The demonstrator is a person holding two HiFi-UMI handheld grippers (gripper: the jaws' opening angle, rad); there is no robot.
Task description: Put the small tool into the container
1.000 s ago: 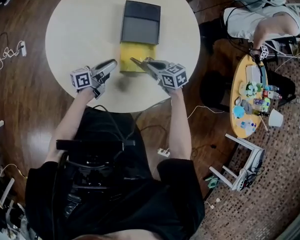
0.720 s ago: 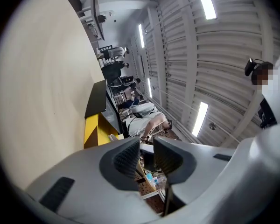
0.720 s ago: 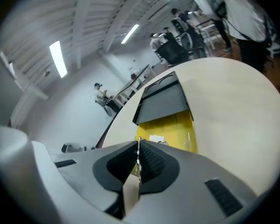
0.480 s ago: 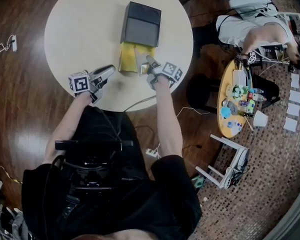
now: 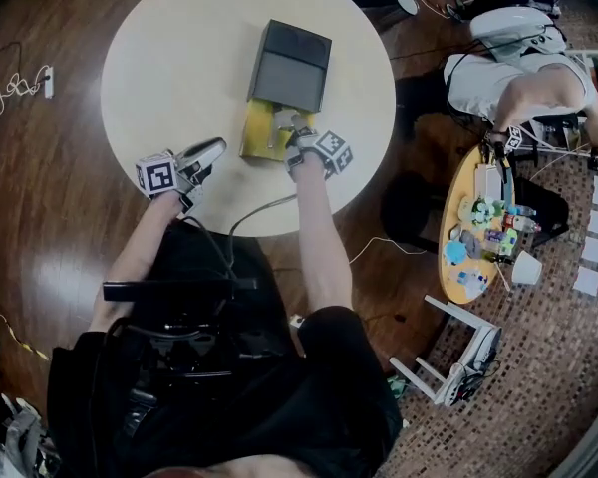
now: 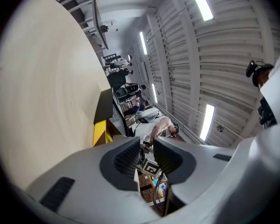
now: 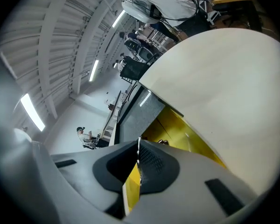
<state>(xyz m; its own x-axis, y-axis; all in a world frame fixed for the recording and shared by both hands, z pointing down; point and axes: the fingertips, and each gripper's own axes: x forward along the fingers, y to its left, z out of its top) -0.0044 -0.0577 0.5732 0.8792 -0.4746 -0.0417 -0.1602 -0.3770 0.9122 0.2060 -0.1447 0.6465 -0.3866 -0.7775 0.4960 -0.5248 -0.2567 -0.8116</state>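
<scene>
The container is a yellow open tray (image 5: 262, 132) sliding out of a dark grey sleeve (image 5: 290, 64) near the middle of the round cream table (image 5: 179, 48). My right gripper (image 5: 286, 129) hangs over the yellow tray, its jaws shut on the small tool (image 7: 139, 158), a thin silvery strip seen edge-on between the pads. The yellow tray (image 7: 186, 130) and grey sleeve (image 7: 141, 107) lie just ahead of it. My left gripper (image 5: 217, 148) rests low over the table's near edge, left of the tray. In its own view my left gripper (image 6: 147, 155) shows a narrow gap with nothing in it.
A cable (image 5: 262, 209) runs over the table's near edge by my right arm. To the right, a seated person (image 5: 523, 73) is at a small side table (image 5: 456, 207) with several colourful items. A white stool (image 5: 475, 342) stands on the floor.
My right gripper has moved forward with the tool, from the tray's near edge to over the tray. The left gripper has stayed near the table's edge.
</scene>
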